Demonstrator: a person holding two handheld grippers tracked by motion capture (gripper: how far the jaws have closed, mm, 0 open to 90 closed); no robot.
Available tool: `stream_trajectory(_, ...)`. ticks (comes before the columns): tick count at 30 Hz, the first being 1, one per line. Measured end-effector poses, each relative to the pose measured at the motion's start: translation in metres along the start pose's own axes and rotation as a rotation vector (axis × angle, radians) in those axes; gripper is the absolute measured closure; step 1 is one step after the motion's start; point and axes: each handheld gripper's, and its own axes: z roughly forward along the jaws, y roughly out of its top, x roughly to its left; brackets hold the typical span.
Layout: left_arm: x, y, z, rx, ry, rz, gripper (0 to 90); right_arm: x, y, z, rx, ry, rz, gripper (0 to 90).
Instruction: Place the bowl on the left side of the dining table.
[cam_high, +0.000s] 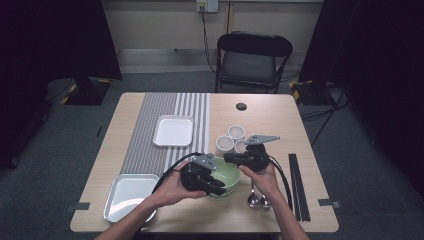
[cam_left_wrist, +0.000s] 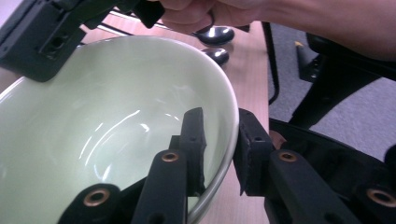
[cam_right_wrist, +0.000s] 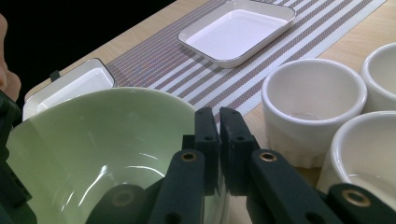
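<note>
Bowl (cam_high: 224, 176), pale green, glossy, empty, rim between both jaws

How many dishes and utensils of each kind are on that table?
Green bowl: 1
White trays: 2
White cups: 3
Spoons: 2
Black chopsticks: 1 pair
Total: 9

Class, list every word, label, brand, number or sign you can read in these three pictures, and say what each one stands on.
None: no readable text stands on the green bowl, the white cups, the trays, the spoons, the striped mat or the grippers.
The wall socket behind the chair is too small to show any marking.
</note>
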Motion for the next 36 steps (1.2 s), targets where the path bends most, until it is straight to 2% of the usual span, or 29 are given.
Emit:
stream_trajectory(2,-0.001,0.002,0.001,0.022,0.0,0.014,77.9,0.0,0.0,0.0,0.001,0.0,-0.002,86.4)
stream_trajectory(3,-0.001,0.002,0.003,-0.011,-0.01,0.013,79.3,0.0,0.0,0.0,0.002,-0.001,-0.004,86.3)
stream_trajectory(5,0.001,0.005,0.004,-0.001,-0.033,0.016,82.4,0.001,0.001,0.001,0.005,-0.004,-0.006,84.1)
stream_trajectory(6,0.0,0.007,0.003,0.014,-0.014,0.024,82.8,0.001,0.0,0.001,0.009,-0.011,-0.007,82.4)
stream_trajectory(7,-0.002,0.007,0.005,-0.001,-0.005,0.024,83.0,0.002,0.0,0.001,0.015,-0.011,-0.012,81.6)
stream_trajectory(10,-0.003,0.008,0.004,0.014,0.005,0.029,83.2,0.003,-0.001,-0.002,0.008,-0.009,-0.013,79.5)
stream_trajectory(12,-0.002,0.008,0.005,-0.013,-0.005,0.006,83.2,0.003,0.0,-0.004,0.003,-0.013,-0.011,79.4)
stream_trajectory(13,-0.001,0.009,0.003,-0.001,-0.005,0.01,83.2,0.002,0.0,-0.005,0.002,-0.009,-0.012,79.2)
stream_trajectory(16,0.001,0.01,0.001,-0.013,-0.023,-0.003,83.4,0.002,-0.001,-0.005,0.002,-0.006,-0.008,79.6)
stream_trajectory(17,0.002,0.01,0.001,-0.032,-0.027,-0.023,83.5,0.001,-0.002,-0.005,0.006,-0.007,-0.009,80.4)
stream_trajectory(20,0.004,0.013,-0.002,-0.052,-0.034,-0.041,83.7,0.001,-0.005,-0.003,0.02,-0.012,-0.01,85.2)
stream_trajectory(22,0.005,0.014,-0.002,-0.035,-0.04,-0.03,83.7,0.0,-0.005,-0.003,0.018,-0.008,-0.006,85.7)
stream_trajectory(25,0.004,0.013,-0.002,-0.036,-0.037,-0.033,83.4,0.001,-0.005,-0.003,0.021,-0.008,-0.007,86.0)
stream_trajectory(26,0.003,0.014,-0.003,-0.019,-0.027,-0.025,83.4,0.001,-0.005,-0.003,0.021,-0.008,-0.006,86.1)
stream_trajectory(28,0.0,0.015,-0.001,-0.015,-0.002,-0.02,82.7,0.0,-0.005,-0.004,0.019,-0.005,-0.005,86.1)
stream_trajectory(31,-0.003,0.017,0.0,0.056,0.022,0.0,76.2,0.0,-0.005,-0.003,0.019,-0.006,-0.007,86.1)
stream_trajectory(33,-0.004,0.017,0.001,0.083,0.05,0.001,76.7,0.0,-0.005,-0.004,0.02,-0.005,-0.006,86.0)
stream_trajectory(34,-0.003,0.016,0.003,0.061,0.035,-0.012,78.0,0.0,-0.005,-0.004,0.02,-0.006,-0.006,86.0)
stream_trajectory(36,-0.003,0.017,0.005,0.06,0.021,-0.018,80.8,0.0,-0.005,-0.004,0.02,-0.007,-0.009,86.0)
